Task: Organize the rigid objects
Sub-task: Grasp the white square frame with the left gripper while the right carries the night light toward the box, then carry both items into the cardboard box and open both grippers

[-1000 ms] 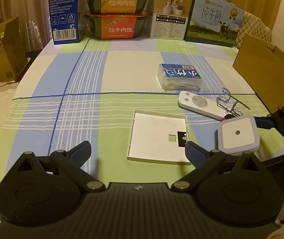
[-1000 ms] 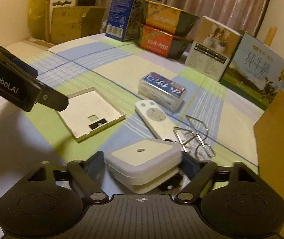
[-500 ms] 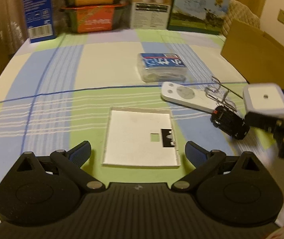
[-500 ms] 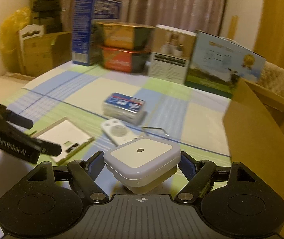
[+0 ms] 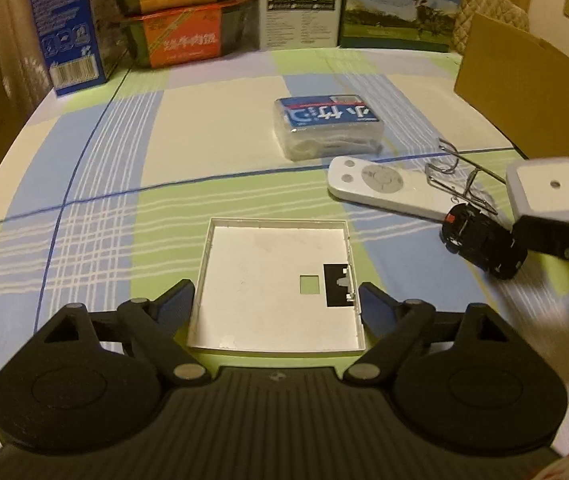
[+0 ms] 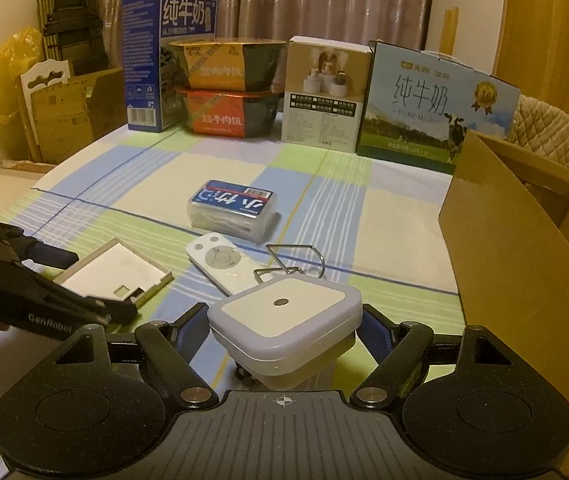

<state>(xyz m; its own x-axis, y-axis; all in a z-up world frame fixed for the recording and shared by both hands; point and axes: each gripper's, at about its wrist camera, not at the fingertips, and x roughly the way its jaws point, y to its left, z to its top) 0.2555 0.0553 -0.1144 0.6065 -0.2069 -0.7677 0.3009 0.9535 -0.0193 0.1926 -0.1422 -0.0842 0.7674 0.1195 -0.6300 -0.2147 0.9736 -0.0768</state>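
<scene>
My right gripper [image 6: 284, 330] is shut on a square white night-light plug [image 6: 284, 316] and holds it above the table; it also shows in the left wrist view [image 5: 552, 190]. My left gripper [image 5: 276, 300] is open, its fingers on either side of a flat white square cover [image 5: 280, 286] lying on the checked cloth. A white remote [image 5: 388, 188], a bent wire hook [image 5: 456, 178] and a clear box with a blue label [image 5: 328, 130] lie beyond. An open cardboard box [image 6: 524, 256] stands at the right.
Milk cartons [image 6: 436, 108], stacked food bowls [image 6: 228, 88], a white box [image 6: 324, 100] and a blue carton [image 6: 164, 60] line the table's far edge. A small black round part [image 5: 482, 246] shows under the held plug. More cardboard [image 6: 64, 112] stands off the table at the left.
My right gripper has lifted the night-light plug up and turned toward the cardboard box. My left gripper has moved forward until its fingers flank the white cover.
</scene>
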